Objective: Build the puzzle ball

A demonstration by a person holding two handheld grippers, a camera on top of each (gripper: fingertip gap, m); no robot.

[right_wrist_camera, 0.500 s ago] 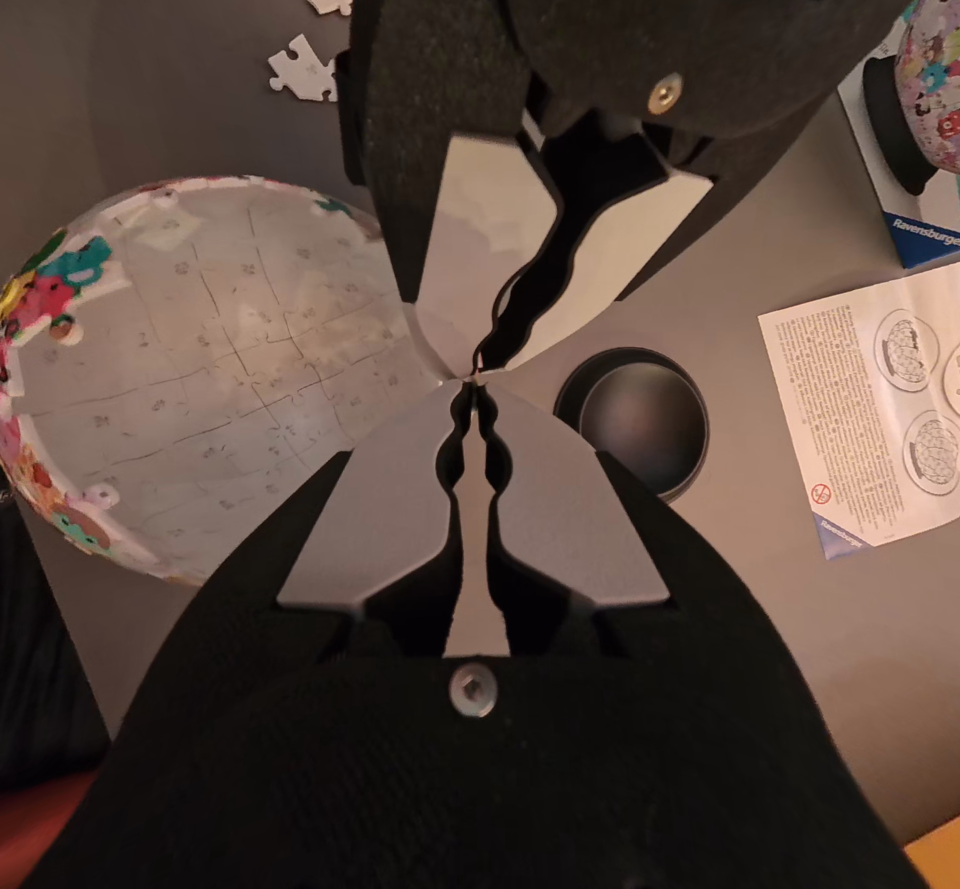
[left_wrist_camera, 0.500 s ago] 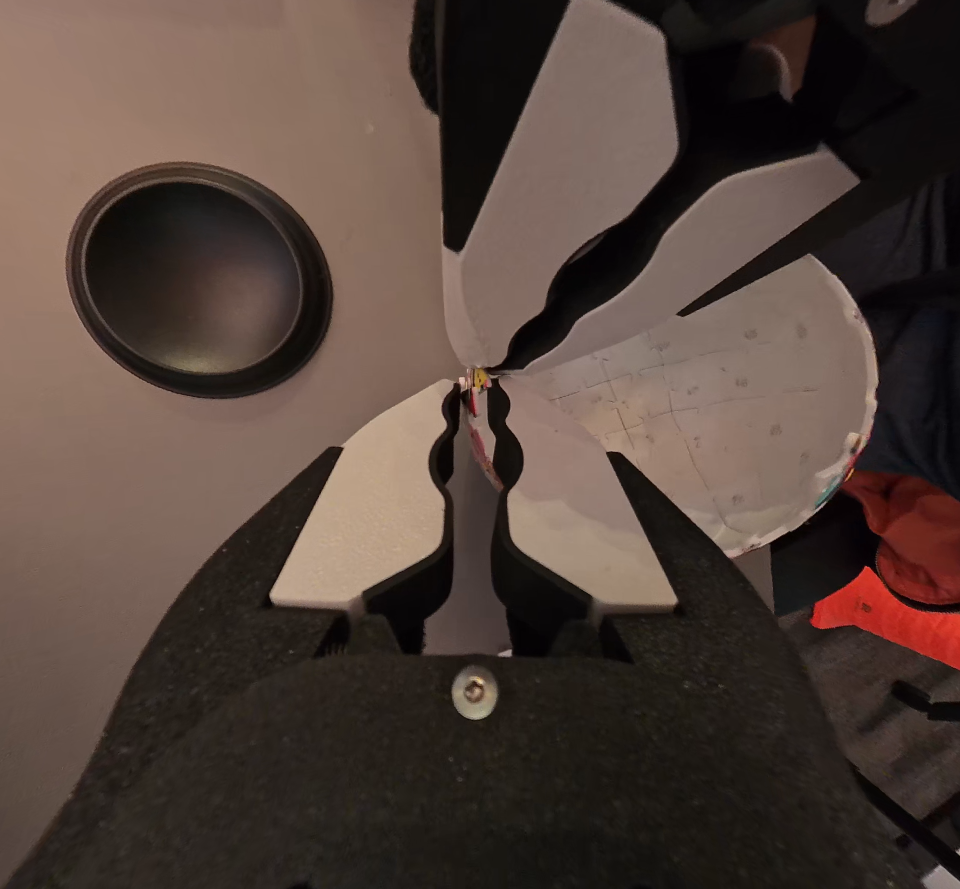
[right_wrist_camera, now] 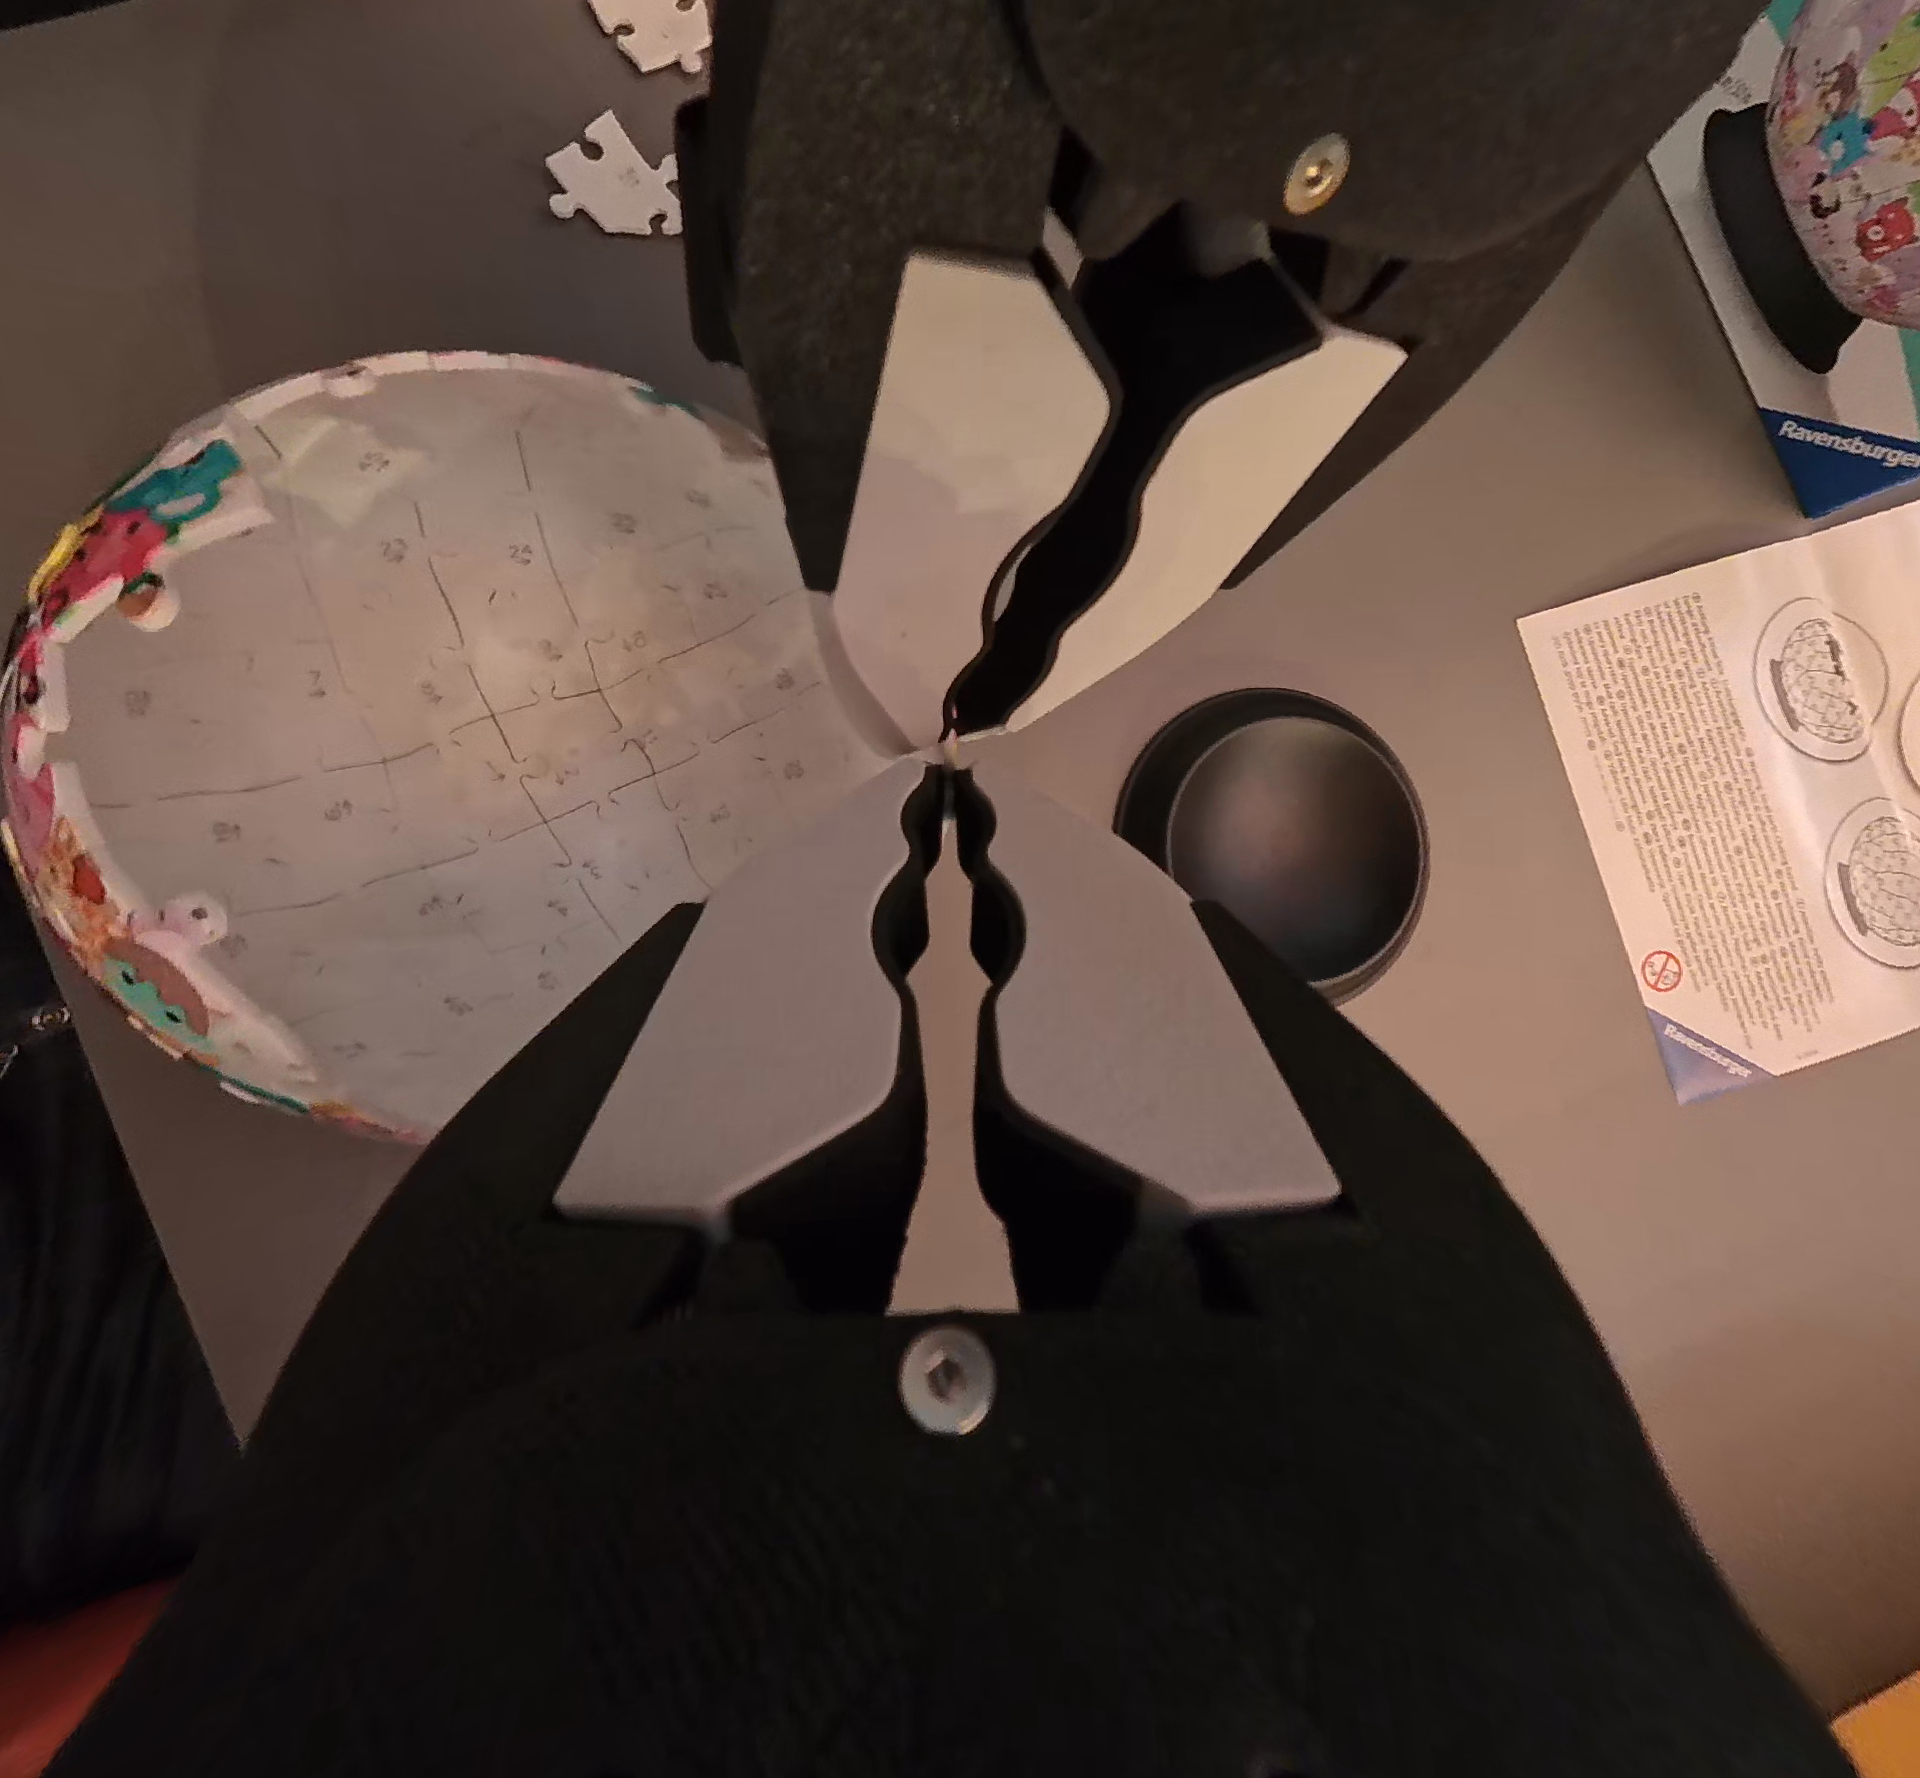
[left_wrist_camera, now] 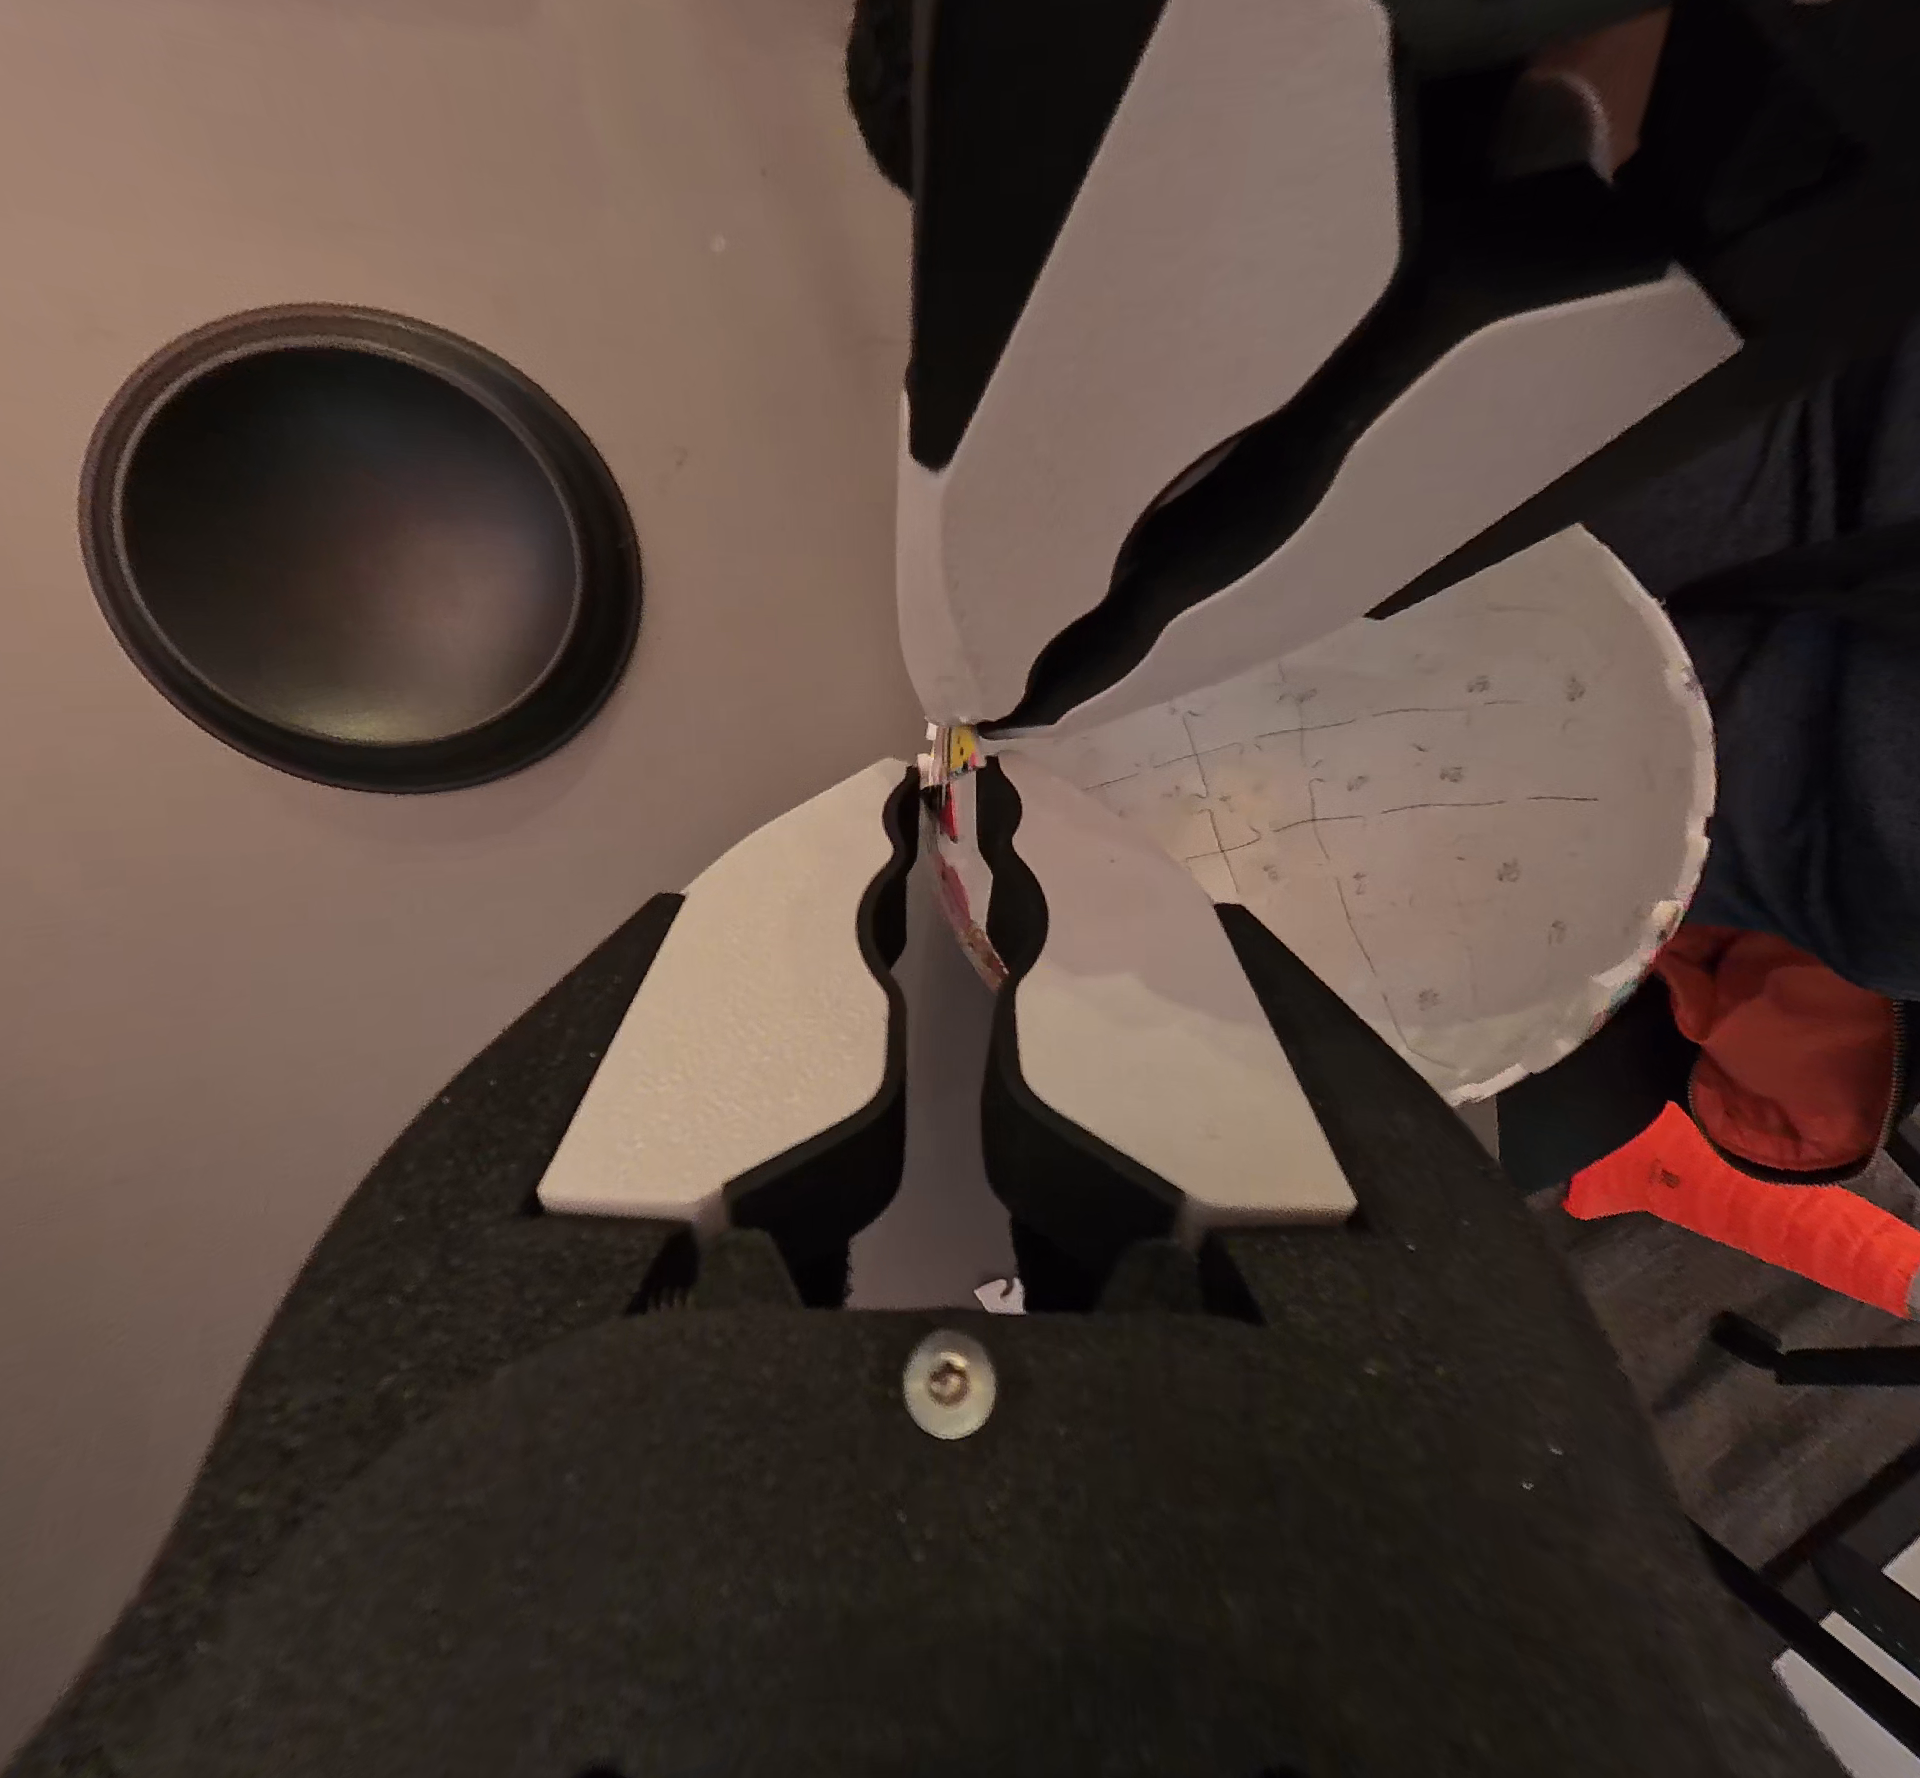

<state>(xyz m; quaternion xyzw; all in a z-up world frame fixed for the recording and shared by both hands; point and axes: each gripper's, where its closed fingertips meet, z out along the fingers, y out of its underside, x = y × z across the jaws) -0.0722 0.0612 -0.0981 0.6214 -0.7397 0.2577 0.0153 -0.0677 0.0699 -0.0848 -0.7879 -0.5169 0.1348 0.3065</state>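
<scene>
Surface: grey tabletop [right_wrist_camera: 1558, 1261] under warm, dim light; it carries everything we work with.

Half-built shell: the puzzle ball [right_wrist_camera: 416, 741] lies on its side near the table's edge, its white numbered inside turned toward us and colourful print showing at the rim. We judge it about half built.

Left gripper [left_wrist_camera: 951, 772]: its jaws are narrow and pinch the rim of the puzzle ball [left_wrist_camera: 1403, 845], one finger outside the shell and one inside; we read this as steadying the curved wall so it cannot roll or flex.

Right gripper [right_wrist_camera: 948, 757]: jaws closed almost to touching, meeting the left gripper [right_wrist_camera: 961, 726] tip to tip. A thin pale sliver sits between the tips; we think it is a piece or the rim's edge being pressed in, but the view is too tight to say.

Tip-to-tip hold: we judge the two grippers face each other so that the push from one is braced by the other while a joint seats.

Loose pieces: two white puzzle pieces [right_wrist_camera: 623, 97] lie face down beyond the shell, apart from it and within reach for later.

Stand: a black ring stand [right_wrist_camera: 1273, 835] sits empty beside the grippers, presumably waiting for the finished ball.

Reference: an instruction leaflet [right_wrist_camera: 1745, 793] and the puzzle box [right_wrist_camera: 1818, 222] rest at the far right, clear of the work.

Risk: pressing too hard may pop neighbouring pieces out.
</scene>
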